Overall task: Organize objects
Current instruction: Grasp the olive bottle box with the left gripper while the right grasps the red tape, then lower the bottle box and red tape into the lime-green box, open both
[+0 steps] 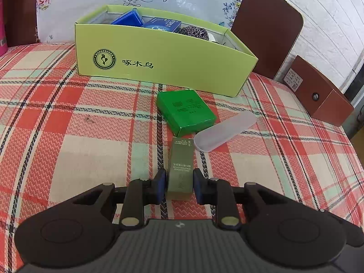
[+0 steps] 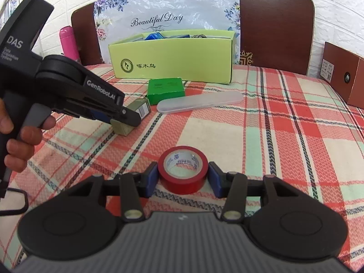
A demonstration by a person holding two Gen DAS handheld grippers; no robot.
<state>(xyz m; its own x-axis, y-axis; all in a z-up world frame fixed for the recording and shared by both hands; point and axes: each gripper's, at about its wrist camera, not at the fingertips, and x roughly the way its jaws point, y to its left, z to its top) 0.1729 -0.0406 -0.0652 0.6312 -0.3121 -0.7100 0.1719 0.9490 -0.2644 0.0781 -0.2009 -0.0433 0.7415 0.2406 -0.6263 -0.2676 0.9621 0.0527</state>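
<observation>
Here the left gripper (image 1: 179, 183) is clamping a slim olive carton (image 1: 180, 159) lying on the plaid tablecloth (image 1: 68, 113), just in front of the green box (image 1: 185, 111) (a frosted case (image 1: 225, 130) beside it). The right gripper (image 2: 183, 176) is pinching a red tape roll (image 2: 183, 170), well short of the lime storage box (image 2: 170, 56).

1. The left gripper (image 1: 179, 185) is pointing steeply down, its pads pressing both sides of the olive box (image 1: 180, 159).
2. The right gripper (image 2: 183, 178) is clamping the tape roll (image 2: 183, 170).
3. A hand (image 2: 17, 134) is gripping the left gripper's handle.
</observation>
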